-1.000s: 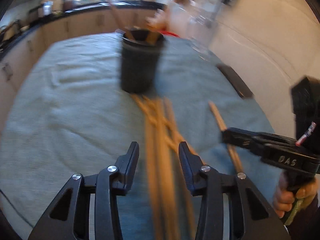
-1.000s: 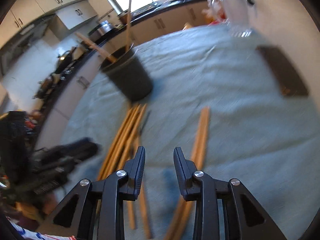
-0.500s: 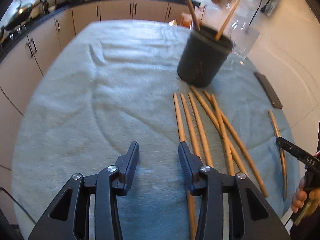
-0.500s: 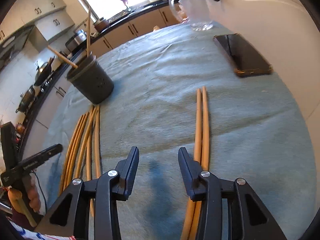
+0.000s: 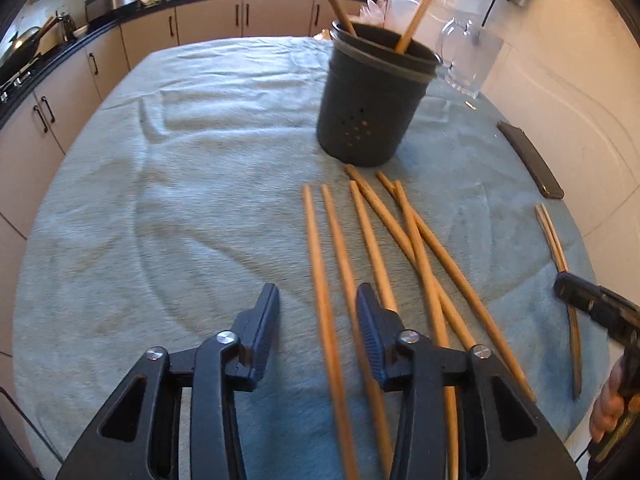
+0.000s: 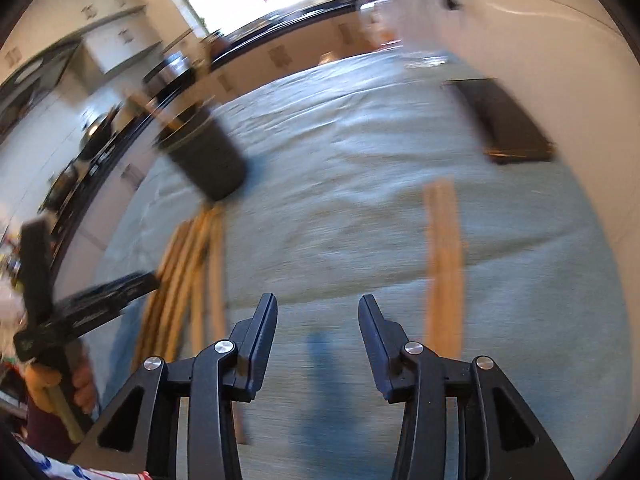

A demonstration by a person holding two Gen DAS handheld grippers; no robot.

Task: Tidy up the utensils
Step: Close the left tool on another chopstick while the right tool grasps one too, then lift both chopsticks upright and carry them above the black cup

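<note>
Several wooden chopsticks lie on the blue-grey cloth in front of a dark utensil holder, which has two chopsticks standing in it. My left gripper is open and empty above the near ends of the leftmost sticks. A separate pair of chopsticks lies to the right. In the blurred right wrist view, my right gripper is open and empty, with that pair just right of it, the bundle to its left and the holder behind.
A dark phone lies by the right wall, also in the right wrist view. A glass jug stands behind the holder. Kitchen cabinets and a worktop run around the far and left table edges.
My left gripper has come closer to the chopsticks, so the holder looks larger. My right gripper has swung left and the view is blurred; the pair now sits right of its jaws.
</note>
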